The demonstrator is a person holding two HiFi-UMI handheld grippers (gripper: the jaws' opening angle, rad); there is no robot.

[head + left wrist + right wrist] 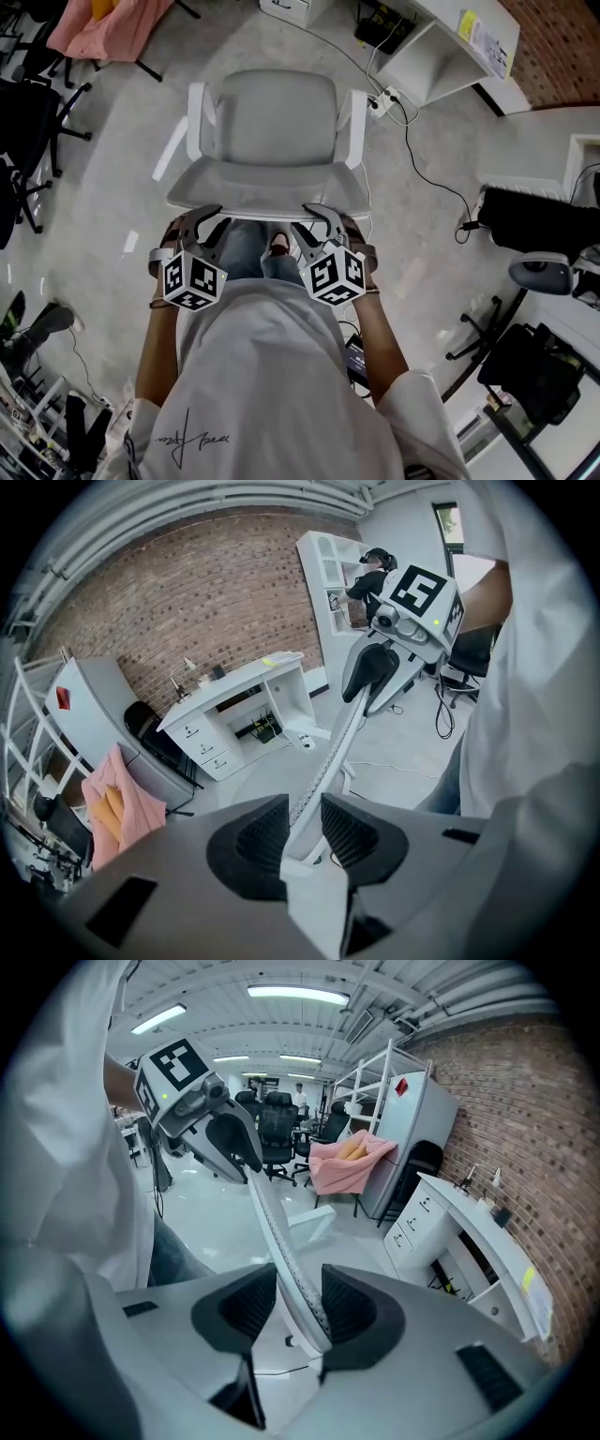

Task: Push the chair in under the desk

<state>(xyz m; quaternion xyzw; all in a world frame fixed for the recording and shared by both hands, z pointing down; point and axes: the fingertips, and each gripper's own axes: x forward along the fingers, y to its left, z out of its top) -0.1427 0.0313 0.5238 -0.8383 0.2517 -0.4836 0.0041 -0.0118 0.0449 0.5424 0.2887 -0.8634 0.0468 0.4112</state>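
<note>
A white office chair [267, 122] with a grey seat stands in front of me in the head view, and its backrest's top edge [267, 197] is nearest to me. My left gripper [208, 217] sits on that edge at its left end. In the left gripper view [300, 822] both pads press on the backrest rim [328, 761]. My right gripper [314, 216] straddles the right end. In the right gripper view [298, 1302] its jaws are open, and the rim [277, 1232] lies against one pad only. The white desk [450, 47] stands beyond the chair at the upper right.
Black office chairs [28, 122] and a pink cloth [103, 28] are at the left. Cables [422, 159] and a power strip [382, 101] lie on the floor between the chair and the desk. A black bag [534, 220] and another chair base [525, 375] are at the right.
</note>
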